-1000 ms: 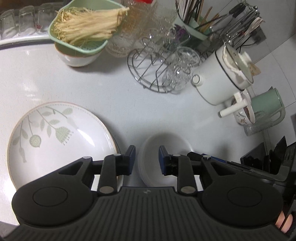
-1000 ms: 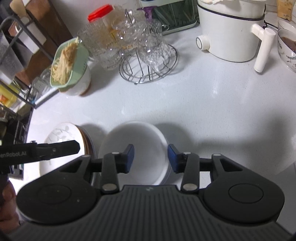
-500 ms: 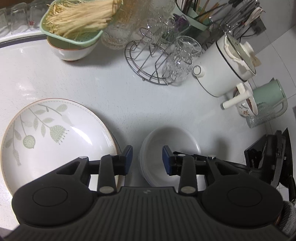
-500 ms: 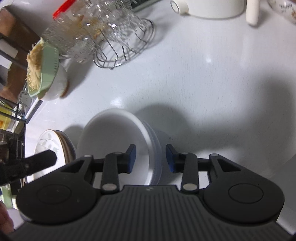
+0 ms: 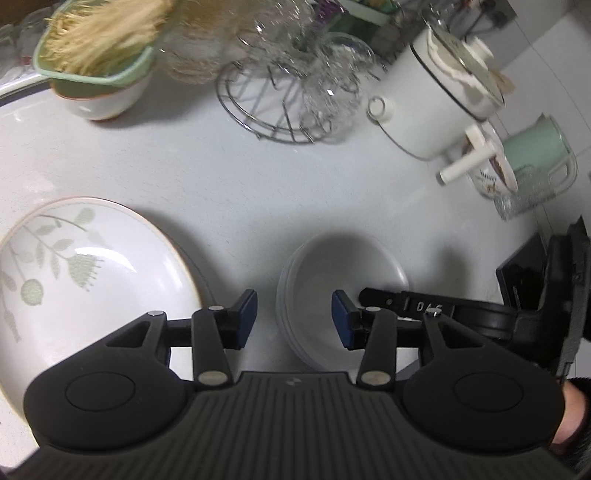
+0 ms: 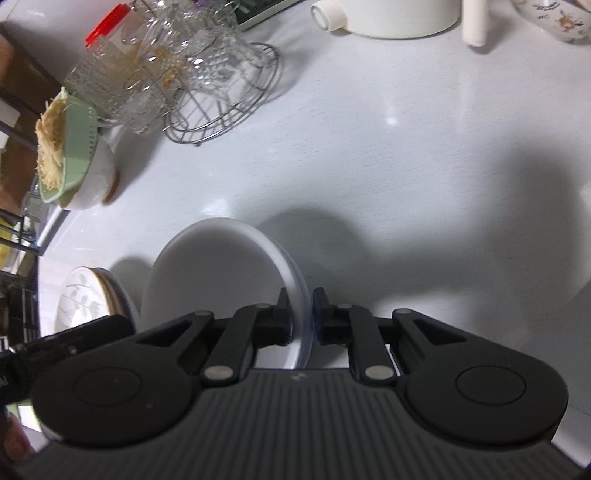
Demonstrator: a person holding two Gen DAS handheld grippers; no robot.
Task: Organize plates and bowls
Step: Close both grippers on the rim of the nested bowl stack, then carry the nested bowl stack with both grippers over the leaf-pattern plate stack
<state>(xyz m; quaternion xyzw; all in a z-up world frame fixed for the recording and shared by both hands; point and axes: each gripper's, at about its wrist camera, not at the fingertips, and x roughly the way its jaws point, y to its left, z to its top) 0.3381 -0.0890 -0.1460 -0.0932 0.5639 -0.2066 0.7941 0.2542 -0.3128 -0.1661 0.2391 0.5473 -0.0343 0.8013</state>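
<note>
White speckled counter [image 6: 406,155], glossy and hard. Stacked white bowls [image 6: 221,266] sit at its near edge, beside the leaf-patterned plate [image 5: 74,266]. Right gripper [image 6: 301,314] fingers are closed on the stack's right rim. Left gripper [image 5: 294,317] fingers are spread, empty. Glazed ceramic is probably heavy, slippery and brittle; grip deep on the rim.

White bowls [image 6: 221,266] plain. Plate [image 5: 74,266] white, pale green leaf sprigs, thin tan rim. Colander [image 5: 99,70] mint green, noodles [image 5: 99,33] pale yellow. Pot [image 5: 432,107] white, dark rim line. Mug [image 5: 535,147] mint. Counter [image 5: 258,177] white. Jar lid [image 6: 101,31] red. Gripper pads [image 5: 248,314] blue.
</note>
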